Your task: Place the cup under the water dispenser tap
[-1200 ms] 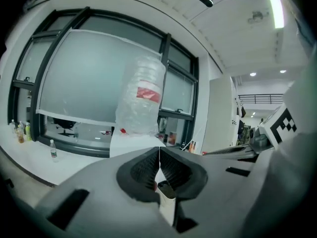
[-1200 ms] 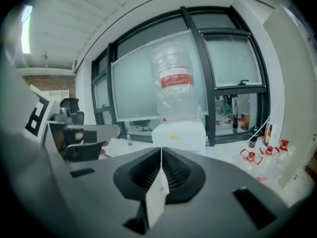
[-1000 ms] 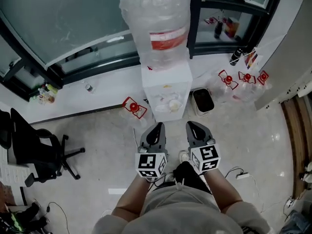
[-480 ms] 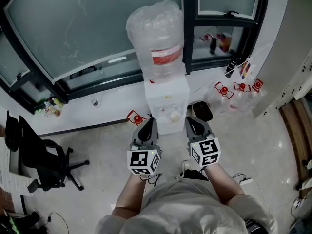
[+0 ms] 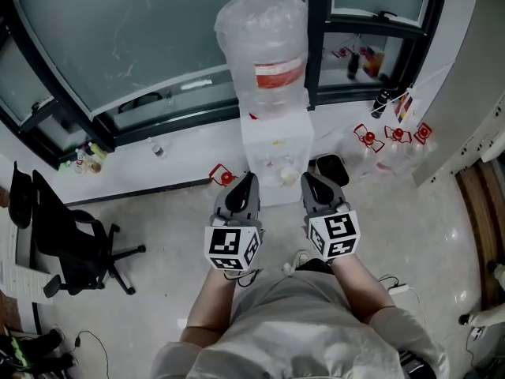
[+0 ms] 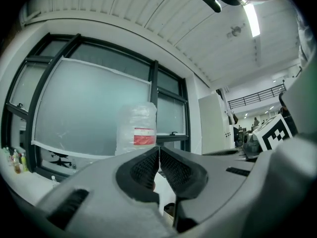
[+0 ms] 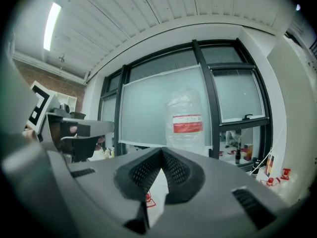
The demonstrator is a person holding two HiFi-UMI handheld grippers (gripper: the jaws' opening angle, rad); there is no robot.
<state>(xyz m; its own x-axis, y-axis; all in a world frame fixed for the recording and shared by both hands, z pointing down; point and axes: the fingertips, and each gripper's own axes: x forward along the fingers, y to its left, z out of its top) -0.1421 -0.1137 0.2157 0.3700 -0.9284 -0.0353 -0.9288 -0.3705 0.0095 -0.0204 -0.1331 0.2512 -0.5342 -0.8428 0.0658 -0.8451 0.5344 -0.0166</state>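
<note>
Cup: not confirmed in any view; neither claw carries it.
Head view, water dispenser (image 5: pixel 276 144): white cabinet standing on the floor (image 5: pixel 173 219) against the dark-framed window (image 5: pixel 134 38), with a clear water bottle (image 5: pixel 264 46) upended on top, red label facing the person.
Head view, tap recess: holds a pale round object (image 5: pixel 286 177); too small to say whether it is the cup.
Head view, left claw (image 5: pixel 248 178): level, aimed at the dispenser front, tips just short of the cabinet.
Head view, right claw (image 5: pixel 310 181): level, beside the left one, aimed the same way.
Head view, surroundings: dark bin (image 5: pixel 331 168) just right of the dispenser; black office chair (image 5: pixel 71 243) well apart at the left.
Left gripper view, left claw: jaws pressed together, nothing between them; bottle straight beyond the tips; right claw's marker cube (image 6: pixel 276 133) at the right edge.
Right gripper view, right claw: jaws meeting at the tips, nothing gripped; bottle directly ahead, white cabinet showing through the gap below the tips.
</note>
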